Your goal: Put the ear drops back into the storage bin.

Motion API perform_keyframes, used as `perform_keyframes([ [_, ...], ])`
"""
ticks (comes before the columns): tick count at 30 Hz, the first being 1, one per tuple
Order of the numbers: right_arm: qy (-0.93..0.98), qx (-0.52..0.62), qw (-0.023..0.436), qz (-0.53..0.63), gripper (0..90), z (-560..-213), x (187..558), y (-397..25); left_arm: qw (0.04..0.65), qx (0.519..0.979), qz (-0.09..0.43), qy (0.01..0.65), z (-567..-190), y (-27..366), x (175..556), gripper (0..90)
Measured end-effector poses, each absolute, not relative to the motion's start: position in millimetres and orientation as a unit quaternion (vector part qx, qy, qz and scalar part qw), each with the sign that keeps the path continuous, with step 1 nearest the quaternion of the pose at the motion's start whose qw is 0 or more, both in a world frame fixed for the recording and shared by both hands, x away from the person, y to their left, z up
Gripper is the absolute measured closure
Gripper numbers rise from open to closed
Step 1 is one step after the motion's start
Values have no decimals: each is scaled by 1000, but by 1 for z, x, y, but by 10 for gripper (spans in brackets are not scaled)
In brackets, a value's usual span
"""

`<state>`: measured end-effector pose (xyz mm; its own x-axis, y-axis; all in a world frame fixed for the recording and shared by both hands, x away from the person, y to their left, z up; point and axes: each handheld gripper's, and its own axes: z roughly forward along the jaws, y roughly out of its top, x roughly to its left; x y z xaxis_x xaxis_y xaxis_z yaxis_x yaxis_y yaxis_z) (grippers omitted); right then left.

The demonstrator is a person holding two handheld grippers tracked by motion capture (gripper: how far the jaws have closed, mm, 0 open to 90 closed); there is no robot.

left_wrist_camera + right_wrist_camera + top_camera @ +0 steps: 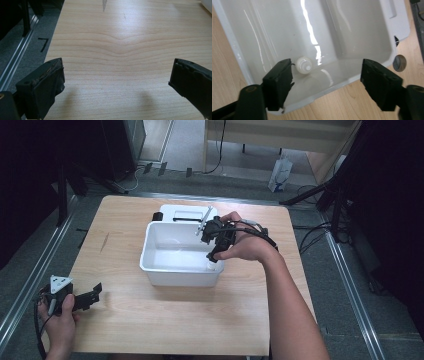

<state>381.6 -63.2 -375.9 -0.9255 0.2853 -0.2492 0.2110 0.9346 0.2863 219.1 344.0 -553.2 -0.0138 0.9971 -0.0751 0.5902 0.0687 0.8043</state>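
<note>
A white plastic tub (178, 271) stands in the middle of the wooden table (150, 320). In the tub's near right corner sits a small white round bottle (212, 266), seen from above with its cap up (303, 65). My right gripper (214, 251) hangs open over that corner of the tub (262, 30). Its jaws (327, 75) are spread wide, and the bottle lies just inside the left one, untouched. My left gripper (92, 295) rests at the table's near left corner, open (116, 80) over bare wood.
A flat white object (182, 212) with a black part at its left lies right behind the tub. A small grey disc (399, 63) sits on the table beside the tub's far edge. Metal rails and dark stands flank the table.
</note>
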Motion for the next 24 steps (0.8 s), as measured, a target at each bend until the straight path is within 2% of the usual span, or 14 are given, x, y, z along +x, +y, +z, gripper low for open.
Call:
perform_keyframes([
  [9,966,154,149,141,25,-356,370,-84,340,614,298,647,-553,344,219,4],
  [13,967,160,146,137,0,-354,367,-92,340,614,298,647,-553,344,219,5],
  [24,960,180,157,144,0,-361,355,-125,339,615,300,646,-553,344,219,4],
])
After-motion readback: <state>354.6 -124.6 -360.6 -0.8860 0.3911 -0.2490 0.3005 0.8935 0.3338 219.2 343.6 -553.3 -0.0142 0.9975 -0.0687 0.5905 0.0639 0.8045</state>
